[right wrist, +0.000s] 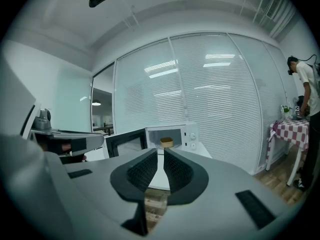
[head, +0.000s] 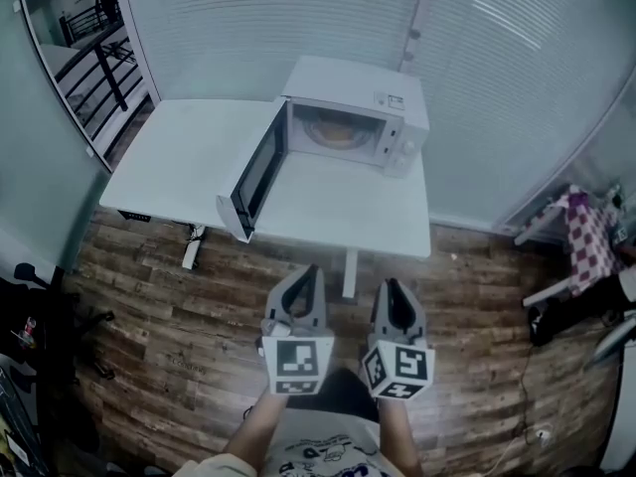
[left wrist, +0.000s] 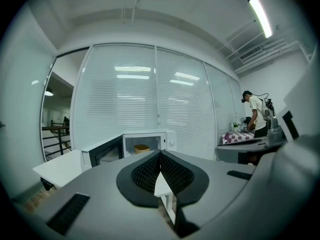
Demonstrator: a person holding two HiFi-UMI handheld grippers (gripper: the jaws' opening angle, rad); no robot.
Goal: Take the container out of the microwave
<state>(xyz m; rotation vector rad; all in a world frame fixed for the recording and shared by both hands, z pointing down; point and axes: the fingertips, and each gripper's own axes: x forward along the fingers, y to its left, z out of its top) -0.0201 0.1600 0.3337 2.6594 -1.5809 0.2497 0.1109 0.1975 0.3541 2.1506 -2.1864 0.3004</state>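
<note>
A white microwave [head: 397, 102] stands at the back right of a white table [head: 179, 157], its door [head: 253, 172] swung wide open to the left. Inside sits a round tan container [head: 333, 132], which also shows in the left gripper view [left wrist: 142, 148] and the right gripper view [right wrist: 166, 143]. Both grippers hover side by side over the wooden floor, short of the table's front edge, pointing toward the microwave. My left gripper [head: 310, 271] is shut and holds nothing. My right gripper [head: 390, 286] is also shut and empty.
Frosted glass walls with blinds run behind the table. A small table with a checked cloth [head: 591, 237] stands at the right, where a person [left wrist: 257, 116] is busy. A stair railing [head: 94, 58] lies beyond the left wall. Dark equipment [head: 30, 316] sits at the floor's left edge.
</note>
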